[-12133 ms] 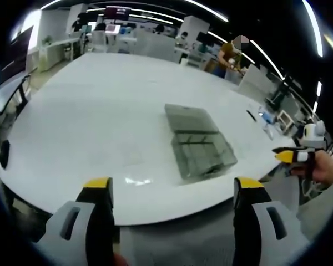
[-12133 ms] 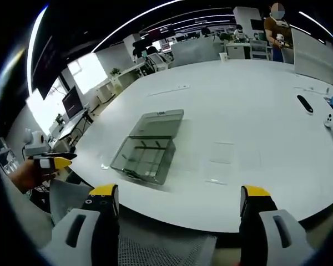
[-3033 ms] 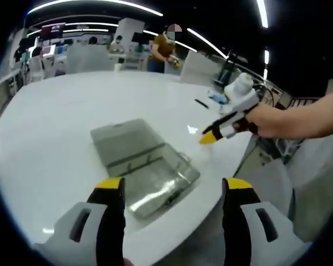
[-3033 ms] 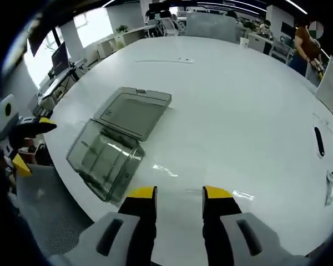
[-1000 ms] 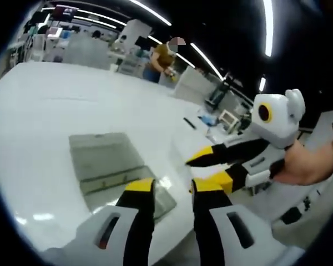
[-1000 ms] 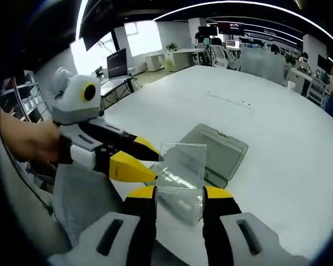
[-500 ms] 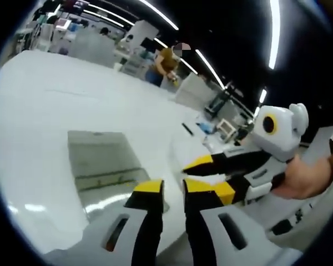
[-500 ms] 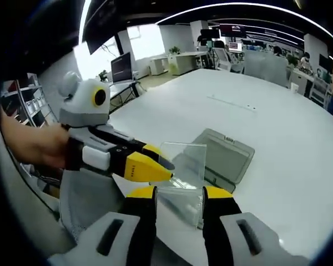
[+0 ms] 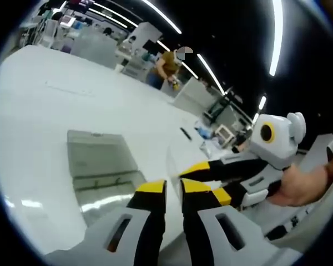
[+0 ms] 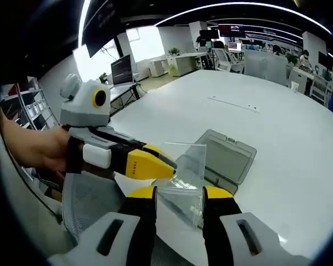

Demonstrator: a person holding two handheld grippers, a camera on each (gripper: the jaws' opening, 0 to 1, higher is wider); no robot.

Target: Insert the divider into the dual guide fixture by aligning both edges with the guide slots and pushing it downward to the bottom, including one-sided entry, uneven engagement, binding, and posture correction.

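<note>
The divider [image 10: 184, 165] is a clear square pane held upright above the table edge, with my right gripper [image 10: 179, 192] shut on its lower part. My left gripper [image 10: 167, 161] comes in from the left and pinches the pane's left edge. In the left gripper view, my left gripper [image 9: 173, 186] has its yellow tips almost together on the thin, edge-on divider [image 9: 169, 158], and my right gripper [image 9: 202, 176] reaches in from the right. The fixture [image 9: 102, 172] is a clear grey box with its lid open flat. The fixture [image 10: 228, 156] lies just behind and below the pane.
The white table [image 10: 277, 127] is large and round, with its near edge just beneath both grippers. A small black object [image 9: 185, 133] lies farther out on it. A grey mesh chair seat [image 10: 91, 206] sits below the edge. A person [image 9: 167, 62] stands by desks far behind.
My left gripper's jaws have narrowed from a small gap to nearly touching on the pane's edge. The right gripper keeps holding the divider, which has barely moved.
</note>
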